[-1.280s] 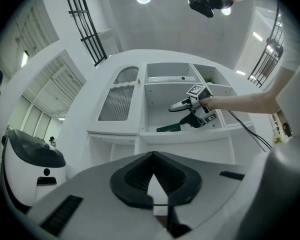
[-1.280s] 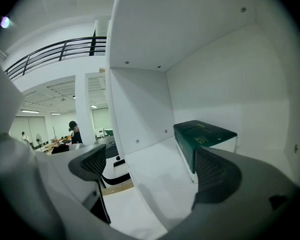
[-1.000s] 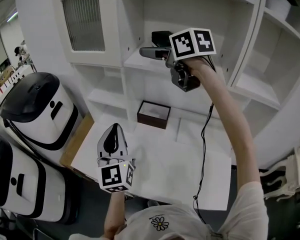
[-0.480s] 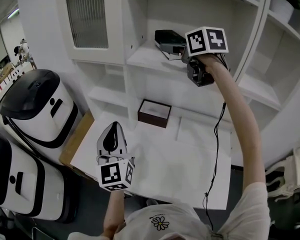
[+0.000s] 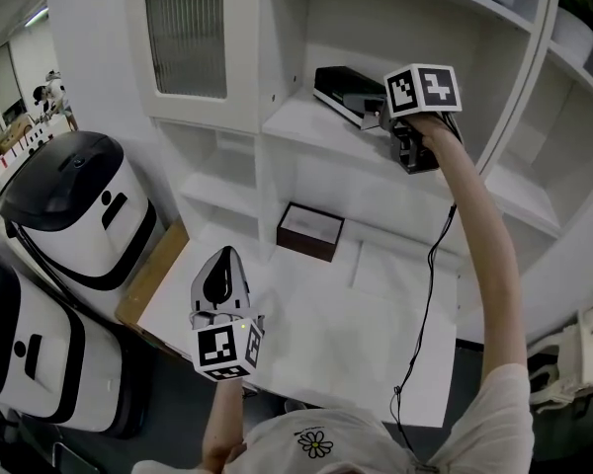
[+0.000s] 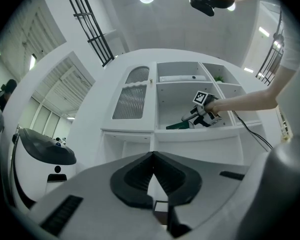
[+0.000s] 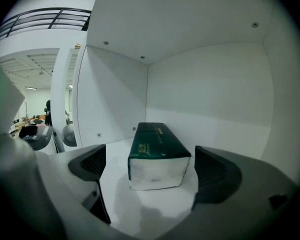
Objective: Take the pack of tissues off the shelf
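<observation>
At the near edge of the scene, low above the white worktop, we list the left gripper: jaws pressed together on nothing, pointing up toward the shelving. It is idle.

Next out is a shallow dark-brown open box, resting on the worktop under the shelves, directly beneath the working area.

Higher and farther is the white shelf board of the upper compartment, with the right gripper reaching in at arm's length. Its jaws stand wide apart and hold nothing.

Farthest is the dark-green film-wrapped rectangular pack of tissues, lying flat on that shelf with its white end facing us. It sits between the two jaw pads, with a gap on either side, and its long axis is skewed slightly to the jaws' line.

Hazards, in our judgement:
- If the jaws close this shallow, they catch only the soft end, and the slick film may slip free.
- If the skew brings one pad into contact first, the pack would twist or slide deeper.
- If the hold is weak at the shelf edge, the pack drops to the worktop or the box.
</observation>
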